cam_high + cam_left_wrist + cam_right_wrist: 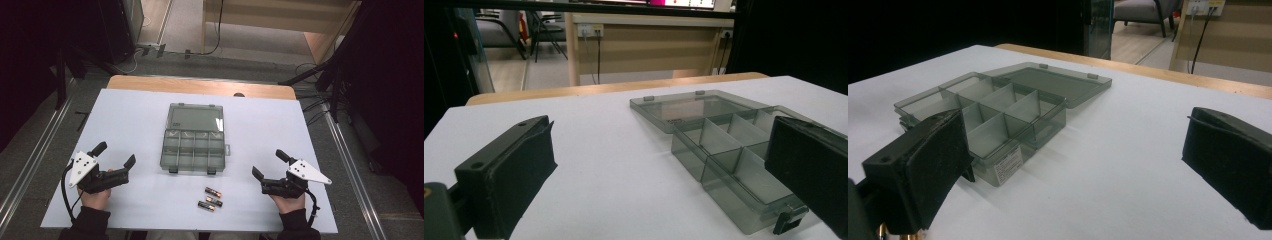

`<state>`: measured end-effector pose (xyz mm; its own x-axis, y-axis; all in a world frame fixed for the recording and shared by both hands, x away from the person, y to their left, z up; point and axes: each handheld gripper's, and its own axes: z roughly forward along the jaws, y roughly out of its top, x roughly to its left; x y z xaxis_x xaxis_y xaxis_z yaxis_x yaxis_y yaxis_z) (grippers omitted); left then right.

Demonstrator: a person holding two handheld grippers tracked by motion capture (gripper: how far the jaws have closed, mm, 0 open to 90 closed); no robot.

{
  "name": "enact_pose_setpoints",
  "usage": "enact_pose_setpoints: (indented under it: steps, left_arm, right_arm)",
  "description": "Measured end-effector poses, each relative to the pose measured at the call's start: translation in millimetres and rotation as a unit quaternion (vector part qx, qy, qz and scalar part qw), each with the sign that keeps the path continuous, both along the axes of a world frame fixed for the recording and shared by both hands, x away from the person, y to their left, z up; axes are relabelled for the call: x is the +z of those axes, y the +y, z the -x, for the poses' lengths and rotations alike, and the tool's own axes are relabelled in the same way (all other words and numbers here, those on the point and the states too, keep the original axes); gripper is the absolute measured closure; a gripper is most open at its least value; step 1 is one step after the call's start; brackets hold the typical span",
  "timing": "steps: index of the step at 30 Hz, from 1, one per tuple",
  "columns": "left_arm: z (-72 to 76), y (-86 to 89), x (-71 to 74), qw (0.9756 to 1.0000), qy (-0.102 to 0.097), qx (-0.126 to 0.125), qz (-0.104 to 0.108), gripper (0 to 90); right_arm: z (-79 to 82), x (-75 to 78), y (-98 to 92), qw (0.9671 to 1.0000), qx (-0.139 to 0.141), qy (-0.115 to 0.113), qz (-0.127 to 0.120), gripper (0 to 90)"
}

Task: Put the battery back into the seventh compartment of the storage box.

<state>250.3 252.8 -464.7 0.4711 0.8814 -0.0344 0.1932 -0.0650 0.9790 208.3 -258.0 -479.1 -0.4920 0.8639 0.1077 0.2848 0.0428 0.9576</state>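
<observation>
High view: resting on white table top (pixel 150 200), left gripper (pixel 117 154), jaws spread wide, nothing between them. Mirroring at right, right gripper (pixel 269 164), jaws also gaping wide, empty. Sitting mid-table between the two, smoky-grey transparent plastic compartment box (pixel 192 150), hinged lid (pixel 195 117) lying flat open on its far side, two dark latches at the near edge. Lying just in front of the box, closer to the right gripper, three small black cylindrical batteries with copper-coloured ends (pixel 212 197), apart from both tools and not touching the box. Showing past the far table edge, light wooden strip (pixel 200 86); beyond that, cables and floor going dark at both sides. Hands and dark sleeves cut off by the bottom edge.

Left gripper view: rising from the bottom corners, two black padded jaws far apart, bare table between. Standing right of centre, the box, its near right corner and some compartments blocked by the right-hand jaw. Compartment contents hard to make out through tinted walls.

Right gripper view: jaws again wide, empty. Sitting left of centre, the box, near corner covered by the left-hand jaw; white label on its side too small to read. Peeking at the bottom left edge, copper-coloured bits, cut off, hard to identify.
</observation>
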Motion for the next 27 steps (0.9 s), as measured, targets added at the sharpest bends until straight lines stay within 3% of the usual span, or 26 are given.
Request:
enact_pose_setpoints:
  steps: [8, 27]
  left_arm:
    - [0.7, -0.2, 0.4, 1.0, -0.001, 0.001, 0.0, 0.0]
    - [0.4, -0.5, 0.1, 1.0, 0.001, -0.001, -0.003, 0.0]
  right_arm:
    - [0.0, -0.6, 2.6, 1.0, 0.004, 0.002, 0.006, 0.0]
    - [-5.7, -4.3, 10.8, 0.9987, 0.03, 0.031, 0.025, 0.0]
